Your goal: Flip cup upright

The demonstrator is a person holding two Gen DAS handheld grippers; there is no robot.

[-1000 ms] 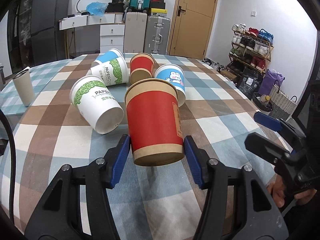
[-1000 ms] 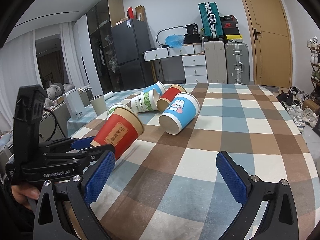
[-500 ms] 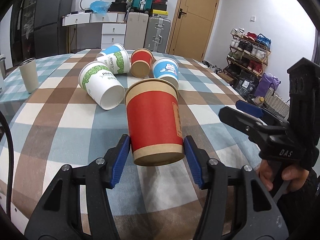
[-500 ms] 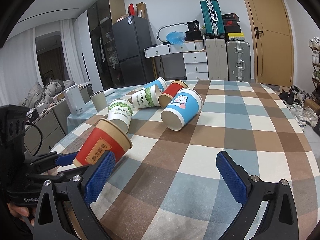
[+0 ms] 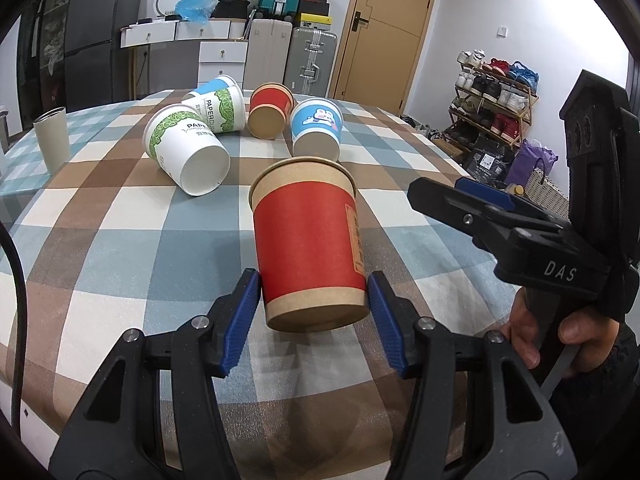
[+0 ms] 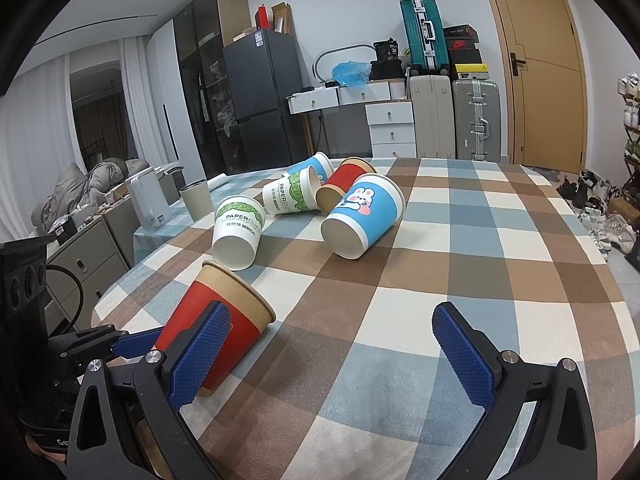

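Observation:
My left gripper point(image 5: 314, 312) is shut on a red paper cup point(image 5: 308, 240) near its base. The cup is tilted, mouth away from me, held low over the checked tablecloth point(image 5: 120, 220) near the front edge. In the right wrist view the same red cup point(image 6: 228, 320) leans at the left, behind my left blue pad. My right gripper point(image 6: 332, 360) is open and empty above the cloth, to the right of the cup. It also shows in the left wrist view point(image 5: 480, 204).
Several cups lie on their sides mid-table: a white-green cup point(image 5: 186, 154), a second white-green one point(image 5: 218, 108), a small red one point(image 5: 270, 114), a blue rabbit cup point(image 5: 316, 128). A grey tumbler point(image 5: 50, 142) stands upright at the left.
My left gripper has drawn back toward the table's front edge with the red cup in it. The lying cups are farther off. My right gripper shows closer at the right.

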